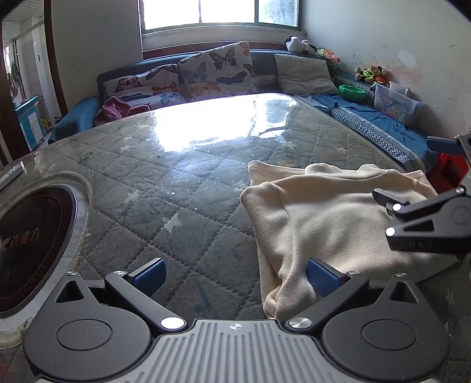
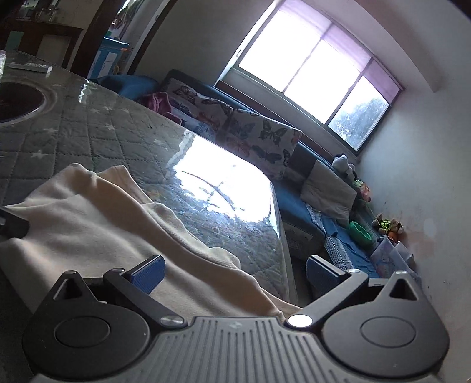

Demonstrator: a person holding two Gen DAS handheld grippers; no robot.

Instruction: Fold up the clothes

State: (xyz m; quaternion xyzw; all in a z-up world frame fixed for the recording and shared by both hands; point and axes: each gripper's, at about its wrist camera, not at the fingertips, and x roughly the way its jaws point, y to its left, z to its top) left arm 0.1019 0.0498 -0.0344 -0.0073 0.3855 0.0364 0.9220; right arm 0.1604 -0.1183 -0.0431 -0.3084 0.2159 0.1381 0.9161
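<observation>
the left claw (image 1: 234, 275) is spread wide with nothing between its blue pads; its right pad (image 1: 322, 277) sits over the near left edge of the cream garment (image 1: 323, 218), the other pad over bare counter (image 1: 176, 188). the right claw (image 2: 234, 275) is also wide open and holds nothing, tilted over the garment's right side, one pad above the cloth and the other past the counter's edge. in the left view the right claw shows at the far right, just above the cloth.

the garment lies partly folded on the near right part of the counter, a quilted grey cover with stars under a shiny sheet. a round dark hob (image 1: 32, 244) is set into the counter at the left, well apart from the cloth. beyond the counter runs a blue sofa (image 1: 382, 123) with butterfly cushions (image 1: 217, 70), a grey pillow (image 1: 304, 73), a pink cloth (image 1: 114, 109), a green bowl (image 1: 351, 92), a clear box (image 1: 394, 101) and soft toys (image 1: 371, 73), under a bright window (image 1: 220, 13).
</observation>
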